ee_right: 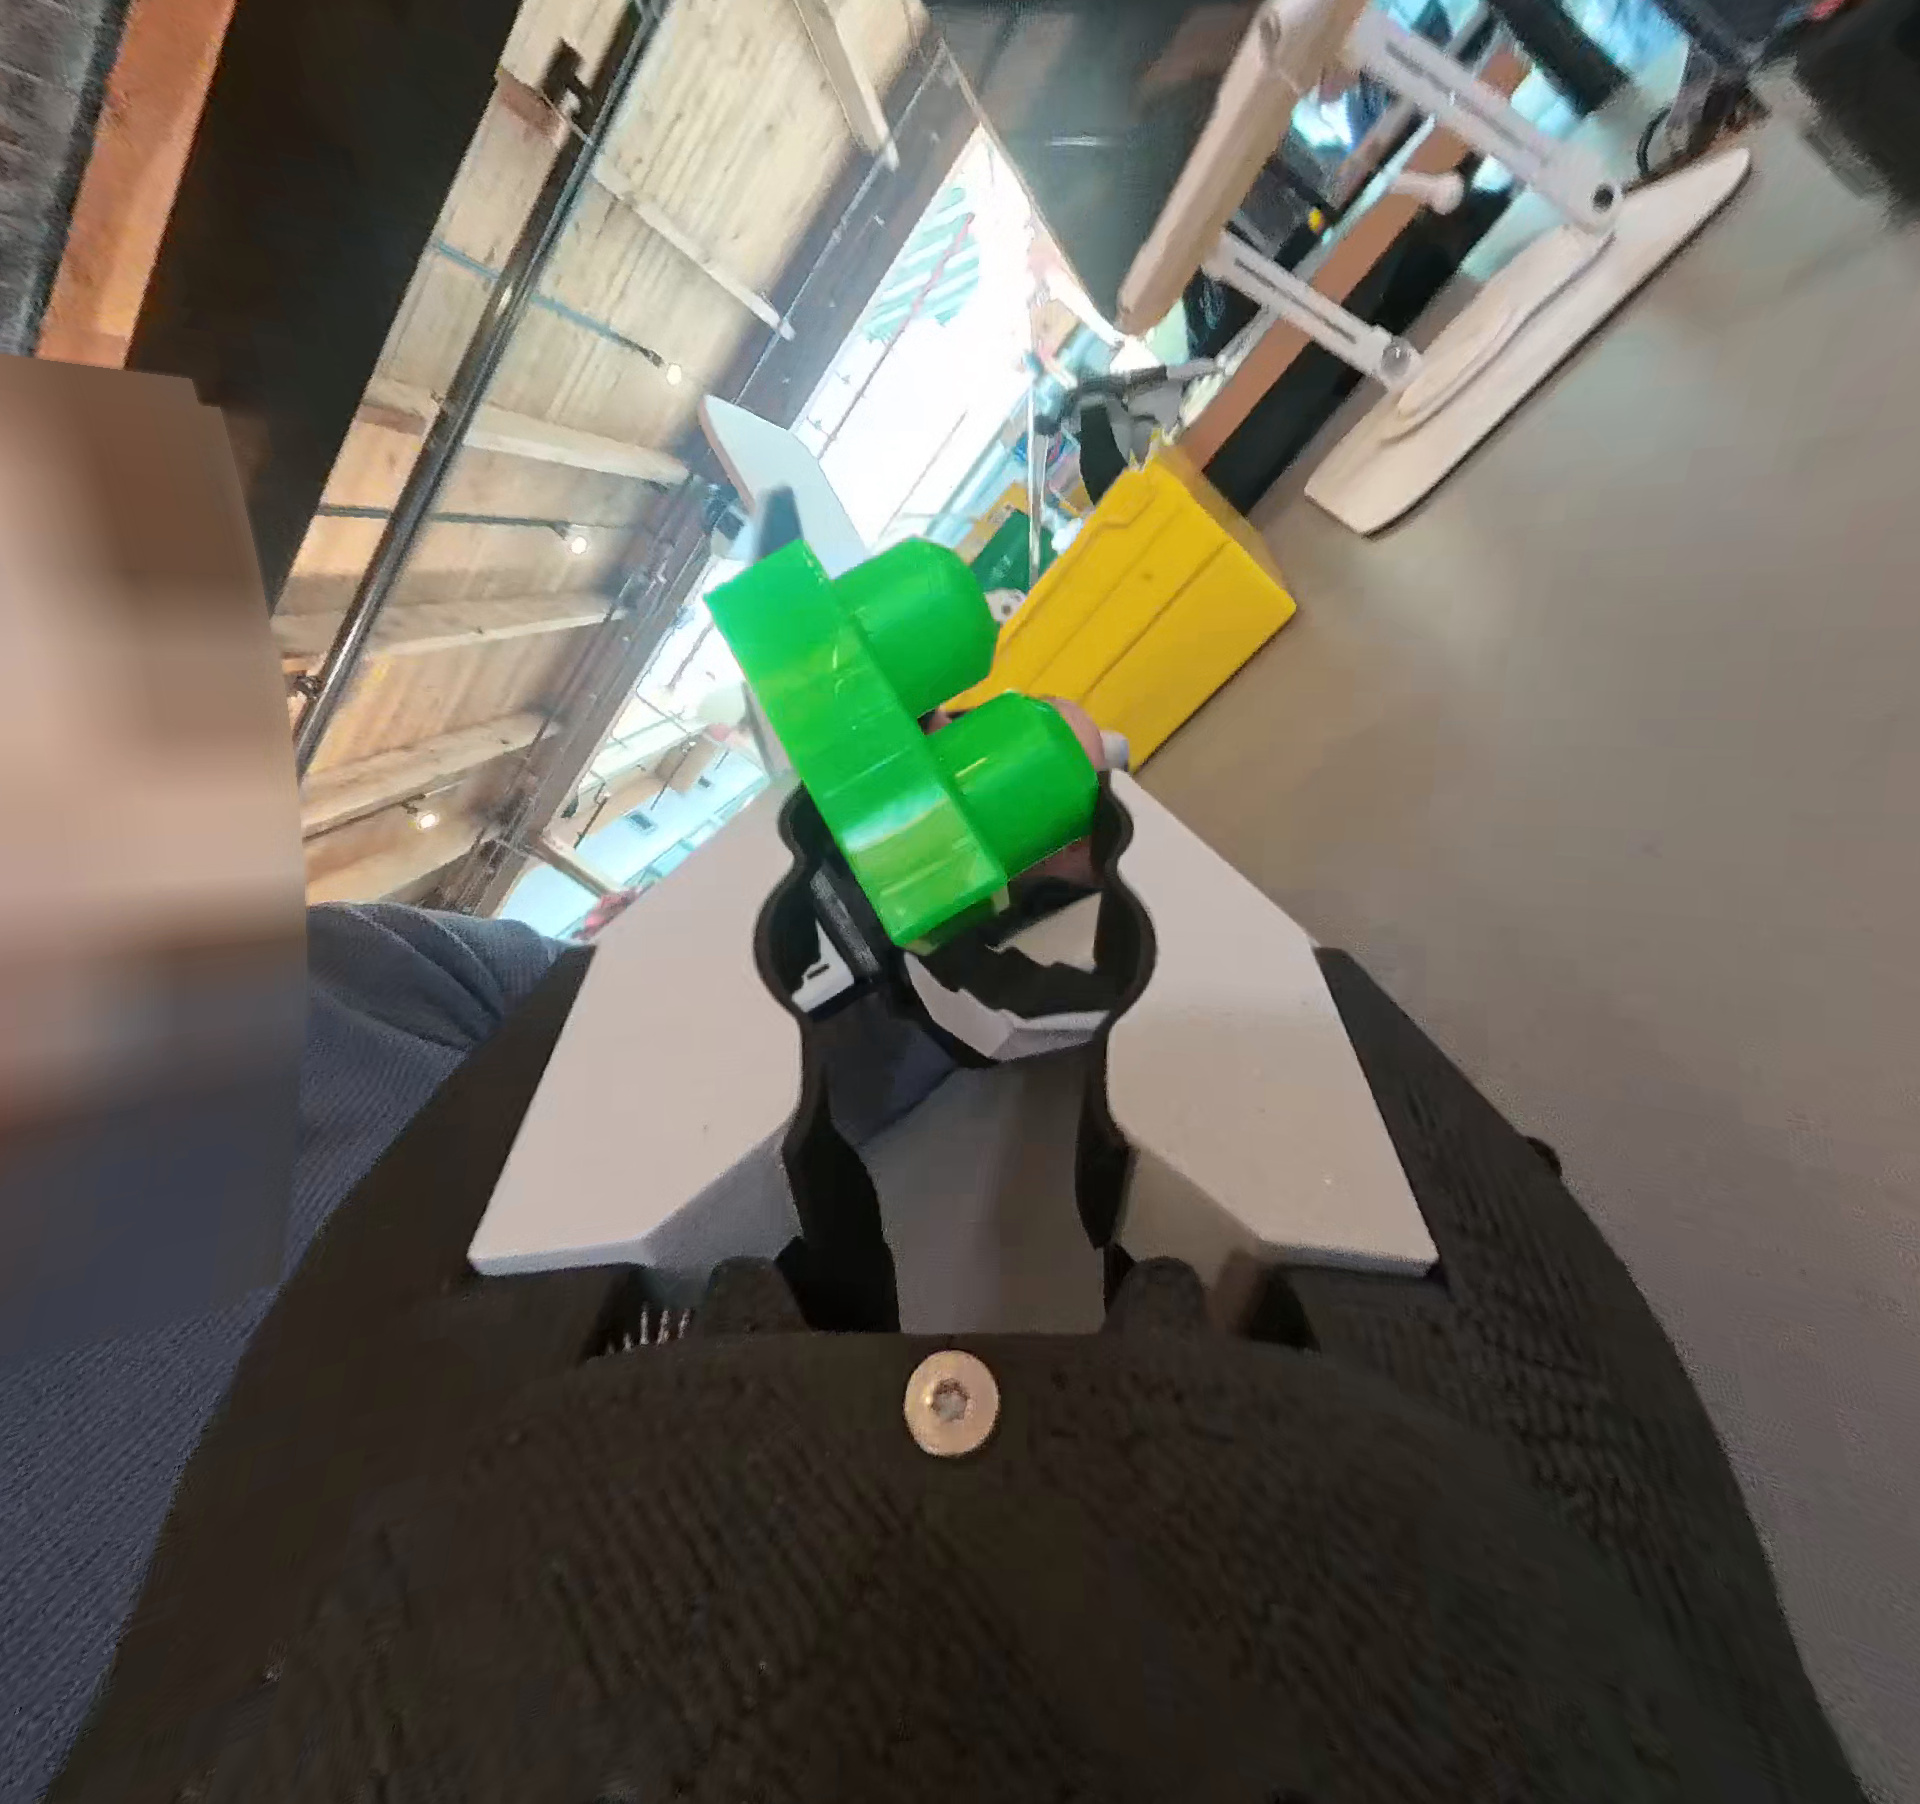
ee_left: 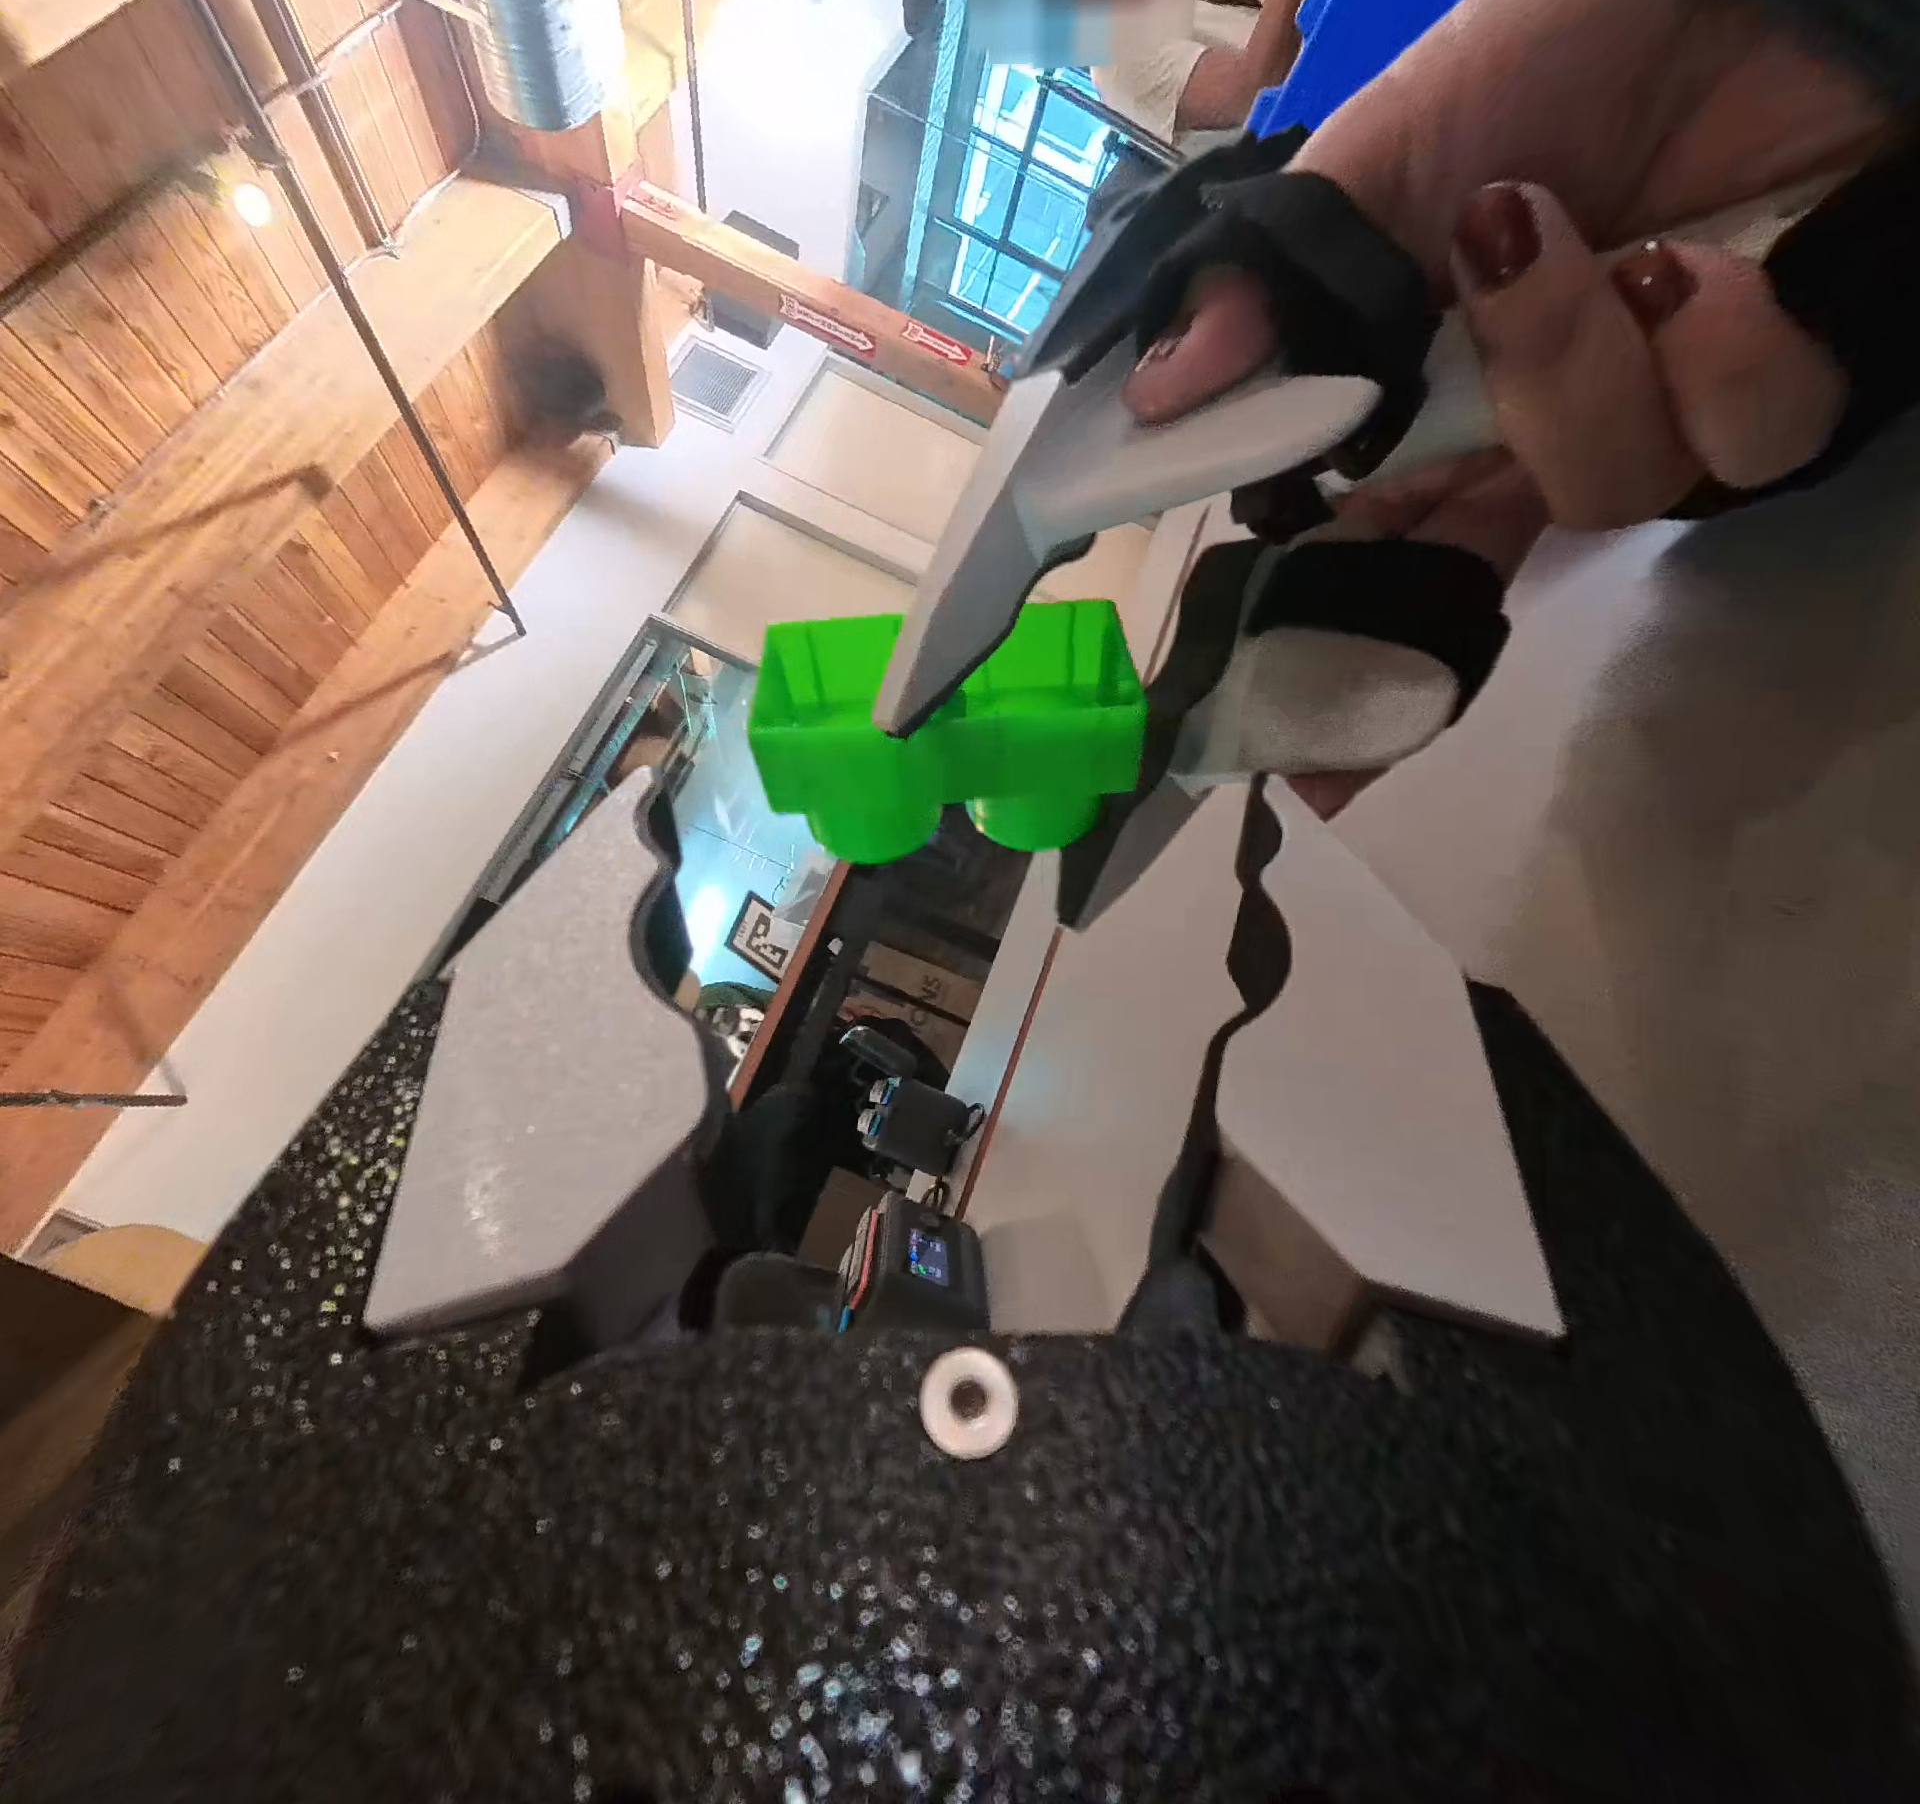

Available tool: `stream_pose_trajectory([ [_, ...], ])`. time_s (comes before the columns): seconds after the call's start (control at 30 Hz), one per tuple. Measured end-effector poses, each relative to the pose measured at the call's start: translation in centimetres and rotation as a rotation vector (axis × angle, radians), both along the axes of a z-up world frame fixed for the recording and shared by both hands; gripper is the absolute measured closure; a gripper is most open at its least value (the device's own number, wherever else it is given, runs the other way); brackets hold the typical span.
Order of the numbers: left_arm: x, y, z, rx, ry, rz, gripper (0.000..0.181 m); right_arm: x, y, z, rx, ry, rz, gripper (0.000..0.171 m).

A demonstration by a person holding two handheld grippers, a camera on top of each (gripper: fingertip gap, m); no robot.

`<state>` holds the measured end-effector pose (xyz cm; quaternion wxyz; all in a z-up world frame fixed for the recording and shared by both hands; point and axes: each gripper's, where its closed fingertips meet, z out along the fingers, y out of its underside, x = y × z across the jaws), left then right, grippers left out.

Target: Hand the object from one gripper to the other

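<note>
A bright green two-stud brick [ee_left: 1029, 736] is in the air between both grippers. In the left wrist view my right gripper [ee_left: 982, 824] comes in from the upper right and is shut on the brick, one finger across its hollow underside and the other by the studs. My left gripper [ee_left: 951, 793] is open, its fingertips wide apart on either side of the brick's ends, apart from it. In the right wrist view the brick [ee_right: 894, 746] sits between the tips of my right gripper [ee_right: 956, 814]. A white left-gripper finger [ee_right: 774, 476] shows behind the brick.
A person's hand [ee_left: 1558, 300] holds the right gripper. A yellow box [ee_right: 1143, 611] and a white monitor-arm base [ee_right: 1507, 341] stand on the grey table [ee_right: 1558, 923]. A blue sleeve [ee_right: 416, 985] is at the left. A wooden ceiling and windows lie beyond.
</note>
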<state>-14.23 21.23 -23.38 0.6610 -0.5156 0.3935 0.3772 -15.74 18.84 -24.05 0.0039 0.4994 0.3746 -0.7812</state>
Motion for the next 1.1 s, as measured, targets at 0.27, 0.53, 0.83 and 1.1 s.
stream_pose_trajectory([
  [0.27,0.0,0.1,-0.7,-0.041,0.016,-0.002,0.107,-0.1,-1.1,-1.2,0.094,-0.047,0.033,0.12],
  [0.53,-3.9,1.4,-1.6,-0.237,-0.411,0.079,0.108,-1.2,3.9,-1.7,0.575,0.005,-0.392,0.096],
  [0.83,-2.8,2.2,-4.0,-0.368,-0.329,0.135,0.108,-1.9,2.5,-2.6,1.046,-0.033,-0.473,0.121],
  [1.1,-0.5,0.6,-1.4,-0.239,-0.363,-0.11,0.105,-1.0,0.4,-1.2,0.611,-0.013,-0.249,0.137],
])
